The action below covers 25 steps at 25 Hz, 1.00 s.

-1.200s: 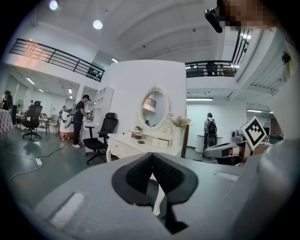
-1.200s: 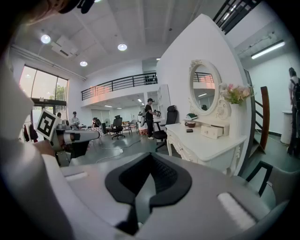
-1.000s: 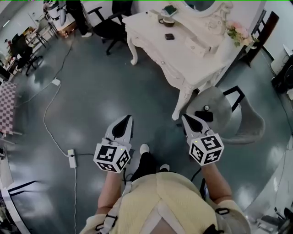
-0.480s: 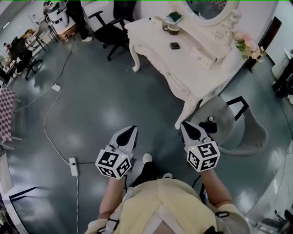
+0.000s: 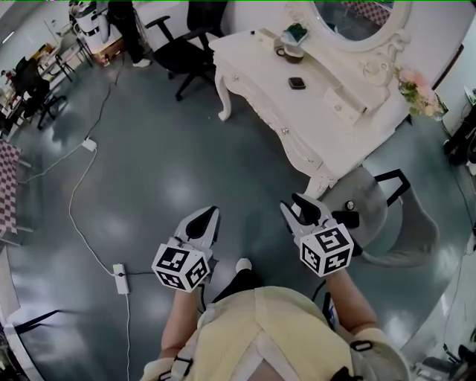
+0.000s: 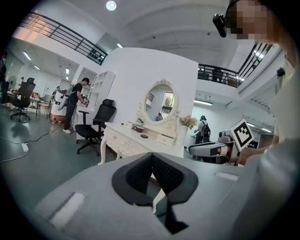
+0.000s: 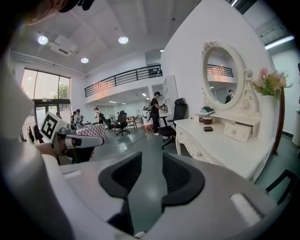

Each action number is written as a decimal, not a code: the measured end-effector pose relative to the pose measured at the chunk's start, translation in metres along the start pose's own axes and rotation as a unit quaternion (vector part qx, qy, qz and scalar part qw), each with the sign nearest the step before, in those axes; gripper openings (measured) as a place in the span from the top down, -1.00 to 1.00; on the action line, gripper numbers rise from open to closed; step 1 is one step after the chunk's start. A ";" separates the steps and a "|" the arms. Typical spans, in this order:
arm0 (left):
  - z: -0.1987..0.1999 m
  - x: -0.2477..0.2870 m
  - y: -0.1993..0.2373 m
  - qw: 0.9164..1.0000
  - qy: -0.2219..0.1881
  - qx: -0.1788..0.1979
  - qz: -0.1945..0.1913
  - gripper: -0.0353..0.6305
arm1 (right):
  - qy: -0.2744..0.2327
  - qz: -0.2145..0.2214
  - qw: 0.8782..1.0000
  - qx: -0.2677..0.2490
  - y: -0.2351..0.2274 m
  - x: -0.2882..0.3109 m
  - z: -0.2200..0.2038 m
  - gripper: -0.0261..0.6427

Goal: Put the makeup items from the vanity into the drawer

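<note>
— What's new?
— I'm walking up to the vanity [image 5: 262,95]; it sits nearer in the head view than a second ago. My left gripper [image 5: 211,211] is pressed together, empty. My right gripper [image 5: 291,202] has just been opening; its jaws stand apart with only floor [image 5: 163,164] between them.
— And the makeup?
— On the tabletop [image 5: 327,130], well apart from both grippers: a cup [image 5: 288,50] by the mirror [image 5: 357,18], a black compact [image 5: 297,82], then the drawer [image 5: 343,104].
— Meaning?
— Nothing is stowed yet. I judge the right is readying for the first pick.
</note>
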<state>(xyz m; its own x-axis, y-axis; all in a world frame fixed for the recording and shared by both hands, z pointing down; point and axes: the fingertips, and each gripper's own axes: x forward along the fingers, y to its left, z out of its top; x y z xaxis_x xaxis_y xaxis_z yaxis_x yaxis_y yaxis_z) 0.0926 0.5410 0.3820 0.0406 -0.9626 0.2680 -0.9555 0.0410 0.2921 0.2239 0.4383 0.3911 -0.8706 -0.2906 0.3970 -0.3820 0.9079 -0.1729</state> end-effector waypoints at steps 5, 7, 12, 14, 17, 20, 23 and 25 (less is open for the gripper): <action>0.007 0.008 0.037 1.000 -0.003 -0.006 -0.003 0.90 | 0.011 0.003 1.000 0.001 0.007 0.037 0.008 0.46; 0.004 0.014 0.051 1.000 -0.002 -0.016 -0.007 0.90 | 0.016 0.002 1.000 0.002 0.008 0.049 0.007 0.39; 0.002 0.028 0.068 0.999 0.004 -0.028 -0.021 0.90 | 0.025 -0.015 1.000 0.009 -0.002 0.063 0.006 0.28; 0.004 0.037 0.073 0.999 0.008 -0.025 -0.025 0.90 | 0.027 -0.024 0.999 0.015 -0.013 0.071 0.009 0.27; 0.011 0.054 0.082 1.000 0.006 -0.018 -0.023 0.90 | 0.024 -0.035 0.999 0.015 -0.033 0.089 0.019 0.27; 0.019 0.073 0.097 1.000 0.001 -0.013 -0.010 0.90 | 0.019 -0.045 0.999 0.022 -0.058 0.111 0.029 0.24; 0.028 0.105 0.113 1.000 -0.002 -0.016 -0.003 0.90 | 0.014 -0.057 0.998 0.025 -0.090 0.135 0.046 0.21; 0.034 0.129 0.118 1.000 0.001 -0.017 -0.006 0.90 | 0.018 -0.064 0.997 0.026 -0.112 0.150 0.054 0.19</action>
<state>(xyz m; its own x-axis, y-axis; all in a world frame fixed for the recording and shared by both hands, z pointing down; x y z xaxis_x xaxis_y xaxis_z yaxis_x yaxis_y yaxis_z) -0.0253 0.4124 0.4199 0.0519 -0.9623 0.2671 -0.9446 0.0394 0.3258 0.1192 0.2763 0.4217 -0.8022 -0.3922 0.4501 -0.5063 0.8465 -0.1647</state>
